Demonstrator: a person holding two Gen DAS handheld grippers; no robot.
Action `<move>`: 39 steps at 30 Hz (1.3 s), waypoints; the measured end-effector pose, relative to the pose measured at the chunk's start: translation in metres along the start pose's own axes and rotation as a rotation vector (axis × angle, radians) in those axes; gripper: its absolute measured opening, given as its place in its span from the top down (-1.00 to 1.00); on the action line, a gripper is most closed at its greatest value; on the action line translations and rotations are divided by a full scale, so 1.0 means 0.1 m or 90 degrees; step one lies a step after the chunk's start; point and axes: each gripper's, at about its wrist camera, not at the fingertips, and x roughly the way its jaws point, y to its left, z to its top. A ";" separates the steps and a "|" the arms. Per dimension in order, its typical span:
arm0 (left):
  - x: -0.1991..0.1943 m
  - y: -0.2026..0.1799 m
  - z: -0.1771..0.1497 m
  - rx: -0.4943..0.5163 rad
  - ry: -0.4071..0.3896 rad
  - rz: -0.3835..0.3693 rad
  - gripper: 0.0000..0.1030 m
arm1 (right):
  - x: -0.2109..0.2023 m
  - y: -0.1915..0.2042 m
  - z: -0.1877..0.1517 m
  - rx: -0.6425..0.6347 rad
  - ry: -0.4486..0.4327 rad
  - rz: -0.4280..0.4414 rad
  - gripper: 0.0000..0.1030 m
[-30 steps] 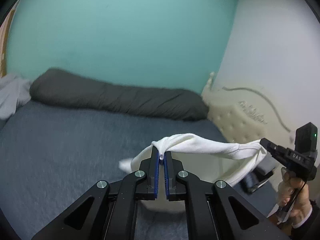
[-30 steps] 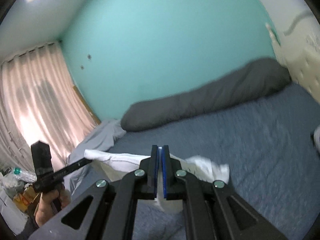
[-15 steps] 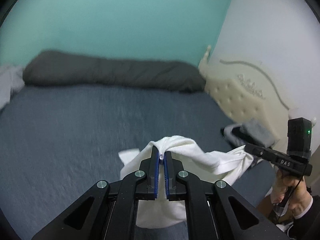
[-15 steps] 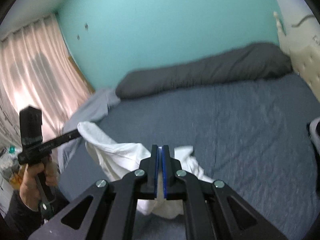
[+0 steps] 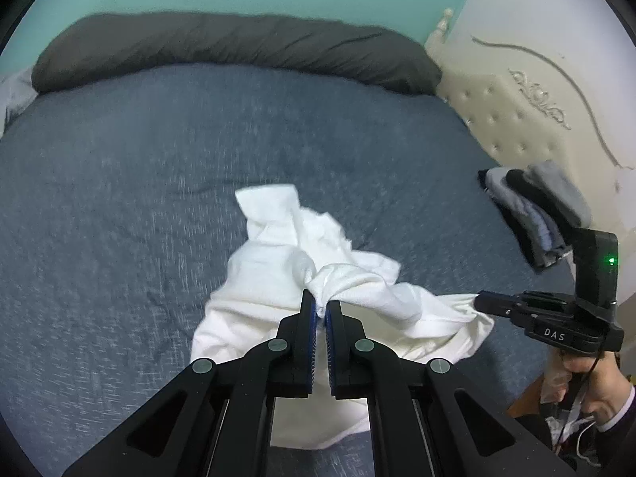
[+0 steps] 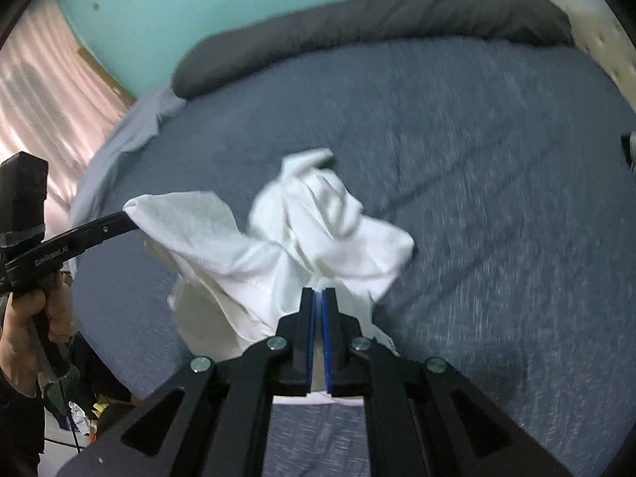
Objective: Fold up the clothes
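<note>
Blue-grey bedding [image 5: 131, 183] covers a bed against a teal wall, with a long dark bolster [image 5: 222, 45] along its far edge. On it lies a crumpled white garment [image 5: 274, 274], bunched just ahead of both grippers. The left gripper [image 5: 321, 305] pinches one gathered corner between nearly closed jaws, and the right gripper [image 6: 317, 293] pinches another, its jaws just easing apart.

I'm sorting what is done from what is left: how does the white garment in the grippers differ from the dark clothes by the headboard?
The white garment lies bunched and crumpled mid-bed, while the dark clothes sit in a neat stack at the bed's edge. The white garment is pinched by the left gripper and the right gripper; the dark clothes are untouched. One is a single pale piece, the other several dark and grey layers. Both rest on the blue bedcover.
</note>
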 end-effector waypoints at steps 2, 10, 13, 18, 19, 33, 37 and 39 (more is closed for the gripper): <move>0.13 0.04 -0.04 -0.007 0.011 -0.001 0.91 | 0.11 -0.04 -0.02 -0.011 0.009 -0.007 0.88; 0.33 0.08 -0.05 -0.009 0.020 -0.008 0.91 | 0.35 0.16 0.04 -0.116 0.021 -0.011 0.47; 0.38 0.08 -0.05 -0.012 0.023 -0.011 0.91 | 0.49 0.29 0.04 -0.159 0.028 -0.012 0.41; 0.44 0.09 -0.04 -0.017 0.025 -0.020 0.91 | 0.75 0.45 0.01 -0.212 0.053 -0.022 0.11; 0.46 0.11 -0.04 -0.021 0.025 -0.023 0.91 | 0.79 0.47 0.01 -0.212 0.057 -0.018 0.11; 0.45 0.22 0.02 -0.025 0.016 -0.047 0.91 | 1.16 0.40 0.19 -0.200 0.066 -0.054 0.10; 0.46 0.28 0.03 -0.031 0.015 -0.046 0.91 | 0.96 0.24 0.20 -0.208 0.070 -0.048 0.10; 0.46 0.29 0.04 -0.033 0.014 -0.045 0.91 | 0.88 0.15 0.21 -0.205 0.078 -0.066 0.10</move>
